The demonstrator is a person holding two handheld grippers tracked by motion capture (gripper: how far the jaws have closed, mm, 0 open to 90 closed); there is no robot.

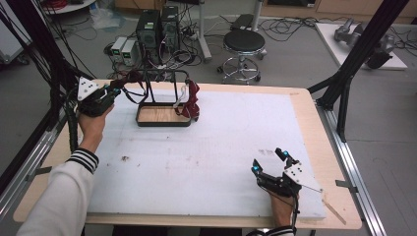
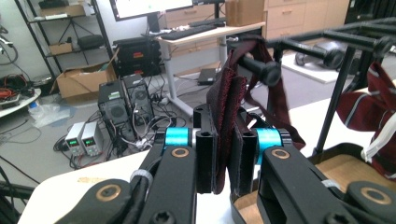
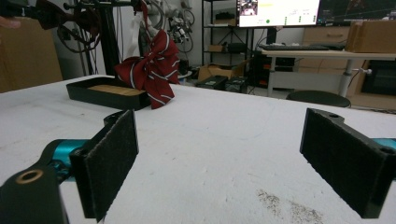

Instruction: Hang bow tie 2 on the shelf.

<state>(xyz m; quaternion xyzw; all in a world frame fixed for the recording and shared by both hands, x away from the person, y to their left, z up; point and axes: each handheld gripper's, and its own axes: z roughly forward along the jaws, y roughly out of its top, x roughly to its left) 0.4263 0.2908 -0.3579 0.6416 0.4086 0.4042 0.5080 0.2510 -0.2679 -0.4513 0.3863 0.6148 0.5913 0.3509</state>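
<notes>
Up at ten o'clock on the bench (image 1: pixel 305 118), our left tongs (image 2: pixel 226 154) clamp a dark maroon strap (image 2: pixel 227 116) hanging from the black rack (image 1: pixel 162 105). At the rack's three o'clock end we see a striped maroon bow (image 1: pixel 193 101). Down at five o'clock, our right tongs (image 1: pixel 269 161) rest spread wide, gripping nothing.

Black claws (image 1: pixel 270 162) w/ cyan joints; white, stripe-cuffed sleeve (image 1: pixel 64 191)
</notes>
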